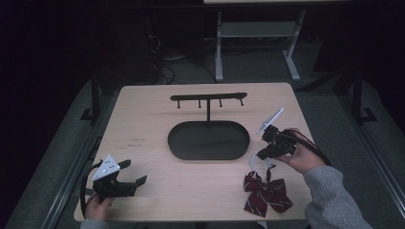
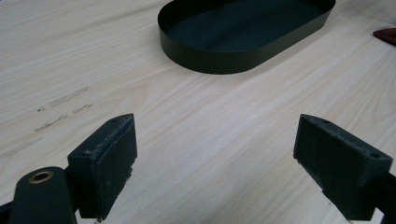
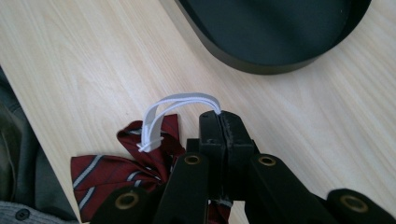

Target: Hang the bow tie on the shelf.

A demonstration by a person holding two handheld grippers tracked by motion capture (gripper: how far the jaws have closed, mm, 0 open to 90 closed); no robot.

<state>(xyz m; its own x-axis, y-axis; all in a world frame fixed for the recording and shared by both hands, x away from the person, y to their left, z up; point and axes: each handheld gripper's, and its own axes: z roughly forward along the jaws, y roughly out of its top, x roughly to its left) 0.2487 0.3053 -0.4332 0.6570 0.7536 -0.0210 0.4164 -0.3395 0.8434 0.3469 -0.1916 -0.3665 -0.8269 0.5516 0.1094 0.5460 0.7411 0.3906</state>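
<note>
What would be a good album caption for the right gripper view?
Right gripper, jaws shut on the white elastic band of a red striped bow tie, beside a black oval tray.

No text, label, brand, number or sign can be read anywhere in these views.
</note>
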